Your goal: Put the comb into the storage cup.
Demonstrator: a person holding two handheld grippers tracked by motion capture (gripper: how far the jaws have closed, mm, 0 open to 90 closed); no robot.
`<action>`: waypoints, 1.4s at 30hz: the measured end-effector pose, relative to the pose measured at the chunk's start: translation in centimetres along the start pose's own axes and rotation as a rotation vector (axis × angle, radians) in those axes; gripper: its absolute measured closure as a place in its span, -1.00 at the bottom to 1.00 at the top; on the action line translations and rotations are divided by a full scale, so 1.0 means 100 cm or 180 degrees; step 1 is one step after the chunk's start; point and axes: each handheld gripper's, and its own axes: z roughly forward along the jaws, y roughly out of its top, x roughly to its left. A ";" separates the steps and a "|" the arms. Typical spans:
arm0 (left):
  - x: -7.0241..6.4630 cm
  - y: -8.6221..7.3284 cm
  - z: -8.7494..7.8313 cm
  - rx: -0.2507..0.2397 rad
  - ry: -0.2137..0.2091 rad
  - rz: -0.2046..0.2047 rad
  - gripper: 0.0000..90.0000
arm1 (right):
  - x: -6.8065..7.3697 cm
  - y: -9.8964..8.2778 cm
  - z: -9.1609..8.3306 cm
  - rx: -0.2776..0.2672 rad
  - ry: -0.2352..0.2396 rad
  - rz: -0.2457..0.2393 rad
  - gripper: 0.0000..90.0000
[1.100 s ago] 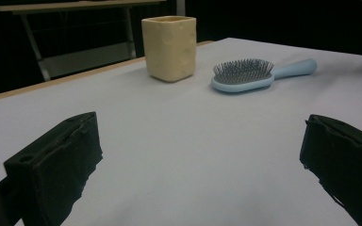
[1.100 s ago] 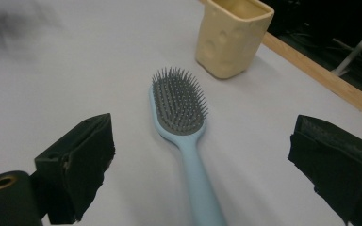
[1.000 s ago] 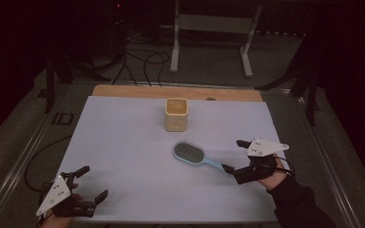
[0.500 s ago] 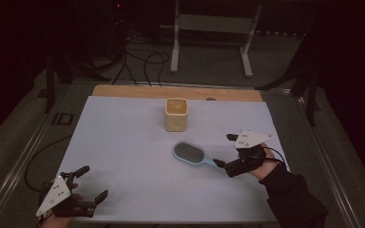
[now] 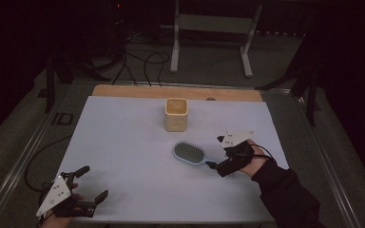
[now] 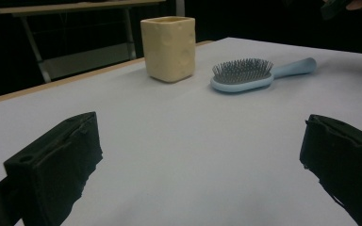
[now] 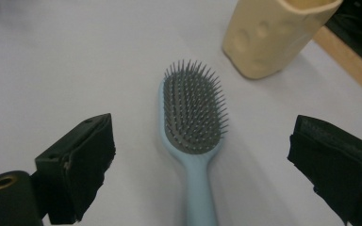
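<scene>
A light-blue hairbrush (image 5: pixel 190 154) is seen lying flat on the white table (image 5: pixel 123 142), bristles up, just in front of a cream cup (image 5: pixel 176 114) and apart from it. Its handle is pointed toward the right hand-held gripper (image 5: pixel 214 156), which is held low at the handle's end with its jaws spread wide; nothing is grasped. In the right gripper view the handle (image 7: pixel 199 188) is seen running up between the two black jaws, with the bristle pad (image 7: pixel 194 113) beyond and the cup (image 7: pixel 275 33) past that to the right.

The left hand-held gripper (image 5: pixel 91 183) is kept near the table's front left corner, well apart from the brush, with jaws likewise released and empty. From its own view the brush (image 6: pixel 252 75) and cup (image 6: pixel 168 47) are seen farther off across the table.

The brush is judged to be light and stiff, probably moulded plastic, so little force should be needed and no sagging expected. The handle looks smooth and rounded, so it may slip or roll if pinched near its tip. The bristles would yield and give poor purchase, so the head is best avoided. A grip is best taken across the handle's middle, closer to the head, where balance is likely better and the long axis can be kept level when lifted.
</scene>
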 end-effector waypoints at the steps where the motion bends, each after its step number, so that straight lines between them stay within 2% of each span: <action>1: 0.000 0.000 0.000 0.0003 -0.0001 0.0000 -1.00 | 0.000 0.000 0.002 0.0019 0.0011 -0.0006 -0.84; 12: 0.000 0.000 0.000 0.0002 -0.0004 -0.0002 -1.00 | -0.004 -0.007 0.027 0.0289 0.0152 -0.0026 -0.83; 19: 0.000 0.000 0.000 0.0003 -0.0010 -0.0004 -1.00 | -0.006 -0.011 0.039 0.0430 0.0168 -0.0039 -0.83; 28: 0.000 0.000 0.000 0.0002 -0.0017 -0.0012 -1.00 | -0.009 -0.016 0.055 0.0657 0.0258 -0.0015 -0.81; 35: 0.000 -0.001 0.000 -0.0019 -0.0027 -0.0029 -1.00 | -0.011 -0.018 0.062 0.0839 0.0266 0.0016 -0.81; 38: 0.000 0.000 -0.001 -0.0031 -0.0033 -0.0023 -1.00 | -0.012 -0.018 0.066 0.0940 0.0312 0.0037 -0.73; 42: 0.000 -0.001 0.000 -0.0014 -0.0031 -0.0022 -1.00 | -0.013 -0.018 0.071 0.1024 0.0339 0.0045 -0.73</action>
